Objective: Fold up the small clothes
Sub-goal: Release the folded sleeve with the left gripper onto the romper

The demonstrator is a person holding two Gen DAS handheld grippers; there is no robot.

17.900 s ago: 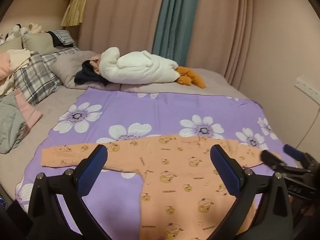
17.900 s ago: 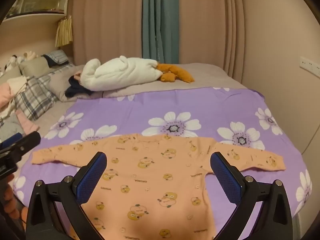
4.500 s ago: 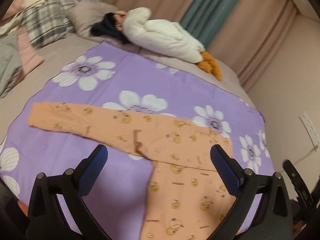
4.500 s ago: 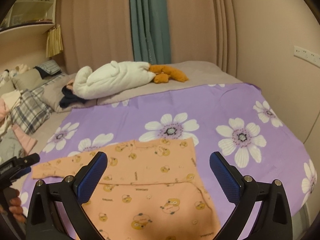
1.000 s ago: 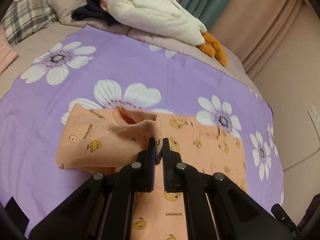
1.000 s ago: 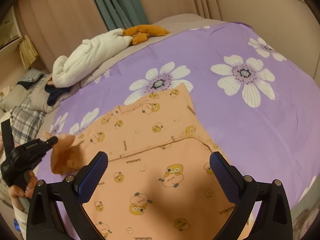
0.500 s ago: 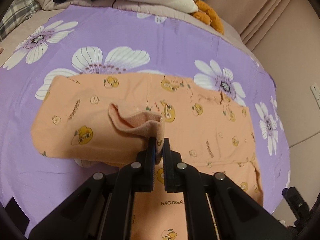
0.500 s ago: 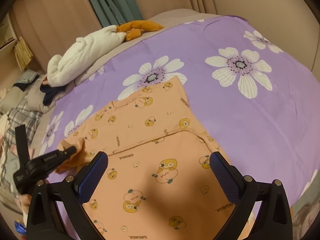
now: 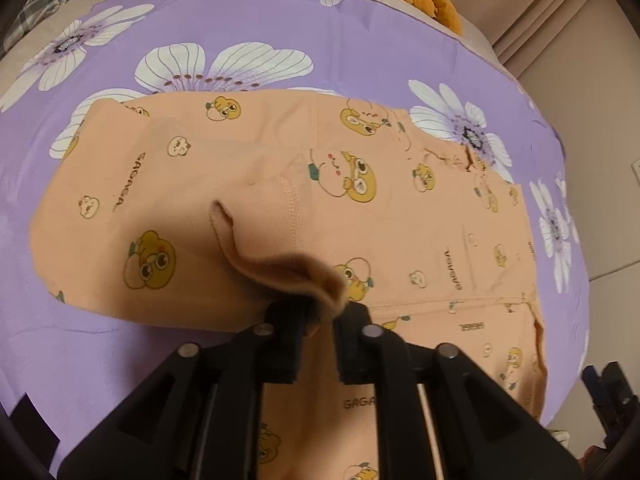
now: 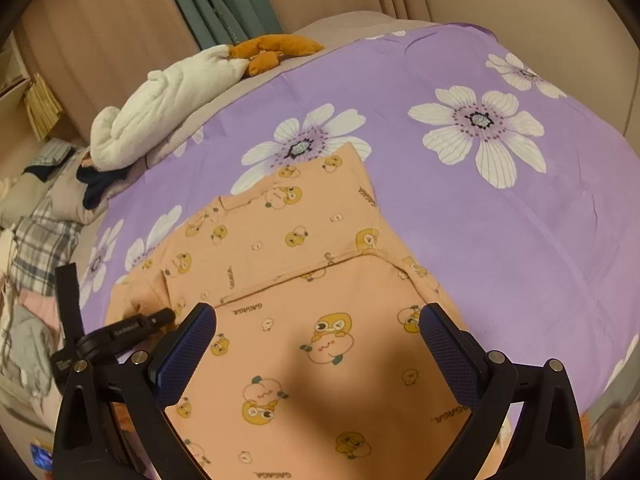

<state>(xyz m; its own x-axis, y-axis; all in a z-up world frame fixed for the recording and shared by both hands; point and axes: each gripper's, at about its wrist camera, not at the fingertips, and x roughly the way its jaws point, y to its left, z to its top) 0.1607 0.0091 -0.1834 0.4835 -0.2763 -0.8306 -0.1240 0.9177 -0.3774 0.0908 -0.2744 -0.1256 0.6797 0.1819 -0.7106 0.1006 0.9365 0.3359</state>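
An orange baby garment (image 9: 400, 220) printed with yellow ducks lies flat on the purple flowered sheet (image 9: 240, 8). Its left sleeve is folded across the chest. The sleeve cuff (image 9: 288, 276) lies loosely between the jaws of my left gripper (image 9: 320, 320), which are opening, with a gap showing beside the cloth. In the right wrist view the left gripper (image 10: 160, 318) rests low at the garment's (image 10: 304, 248) left edge. My right gripper (image 10: 316, 344) hangs open over the garment's lower body with nothing between its fingers.
A white plush duck (image 10: 168, 96) with orange feet lies at the far side of the bed. Plaid pillows and a heap of clothes (image 10: 36, 240) fill the left. The sheet (image 10: 520, 220) stretches to the right, up to a wall.
My left gripper came down onto the garment with the sleeve cuff, laying the sleeve over the chest, and its jaws have parted. The right gripper stayed put.
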